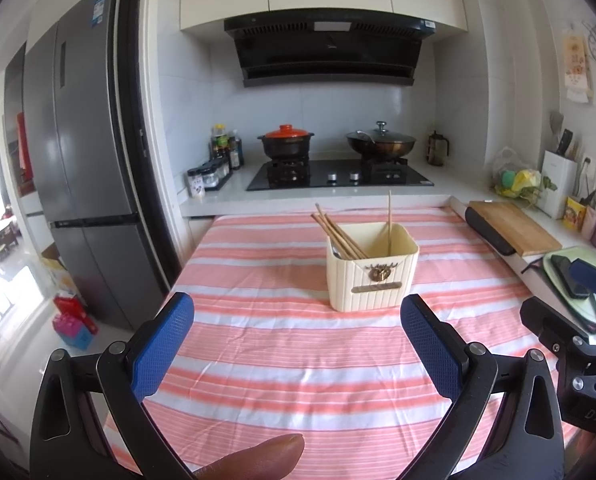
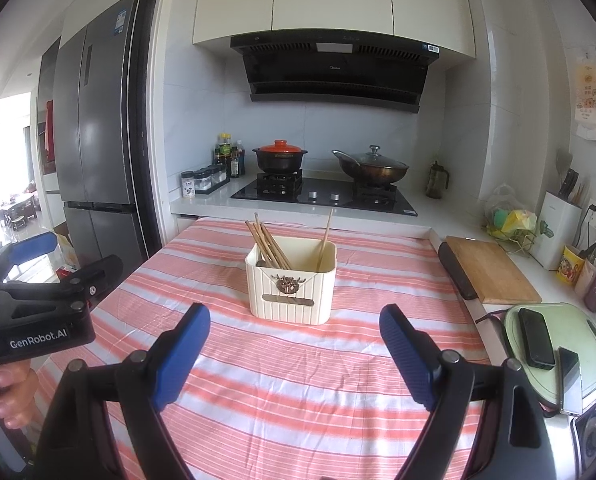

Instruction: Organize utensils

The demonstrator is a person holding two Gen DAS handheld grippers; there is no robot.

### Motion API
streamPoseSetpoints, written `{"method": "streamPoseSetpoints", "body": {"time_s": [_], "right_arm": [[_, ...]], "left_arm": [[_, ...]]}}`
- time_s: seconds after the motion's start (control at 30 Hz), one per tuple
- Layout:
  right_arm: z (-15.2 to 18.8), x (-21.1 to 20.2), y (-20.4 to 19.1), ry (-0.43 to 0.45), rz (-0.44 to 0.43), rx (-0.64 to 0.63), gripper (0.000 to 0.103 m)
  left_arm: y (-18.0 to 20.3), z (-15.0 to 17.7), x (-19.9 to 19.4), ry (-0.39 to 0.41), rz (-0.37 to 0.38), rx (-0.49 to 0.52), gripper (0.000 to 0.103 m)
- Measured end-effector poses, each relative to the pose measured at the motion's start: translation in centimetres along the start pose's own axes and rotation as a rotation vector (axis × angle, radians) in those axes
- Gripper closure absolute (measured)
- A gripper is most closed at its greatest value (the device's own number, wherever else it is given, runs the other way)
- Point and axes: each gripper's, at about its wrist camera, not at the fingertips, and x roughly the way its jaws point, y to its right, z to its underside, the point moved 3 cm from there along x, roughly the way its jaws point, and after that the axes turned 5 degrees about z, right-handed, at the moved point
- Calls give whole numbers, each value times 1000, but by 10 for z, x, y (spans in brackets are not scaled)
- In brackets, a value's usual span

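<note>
A cream ribbed utensil holder (image 1: 372, 278) (image 2: 291, 286) stands on the pink striped cloth (image 1: 298, 360) (image 2: 298, 380). Several wooden chopsticks (image 1: 338, 236) (image 2: 267, 246) lean in its left part; a single chopstick (image 1: 389, 220) (image 2: 325, 240) stands in its right part. My left gripper (image 1: 298, 348) is open and empty, held near the holder's front. My right gripper (image 2: 295, 354) is open and empty, also in front of the holder. The left gripper's body shows at the left edge of the right wrist view (image 2: 37, 304).
A counter with a gas hob (image 1: 338, 176), a red-lidded pot (image 1: 285, 142) and a wok (image 1: 380, 144) lies behind the table. A cutting board (image 2: 494, 272) and a tray with phones (image 2: 554, 344) sit at right. A fridge (image 1: 85, 160) stands at left.
</note>
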Motion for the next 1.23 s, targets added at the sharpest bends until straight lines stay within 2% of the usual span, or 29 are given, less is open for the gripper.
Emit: {"method": "streamPoseSetpoints", "body": {"time_s": [1.07, 1.23], "right_arm": [[4, 2, 4, -11, 10, -20, 15], [6, 4, 9, -18, 13, -15, 15]], "left_arm": [[2, 2, -1, 0, 16, 15, 0], [-1, 1, -4, 6, 29, -12, 0]]}}
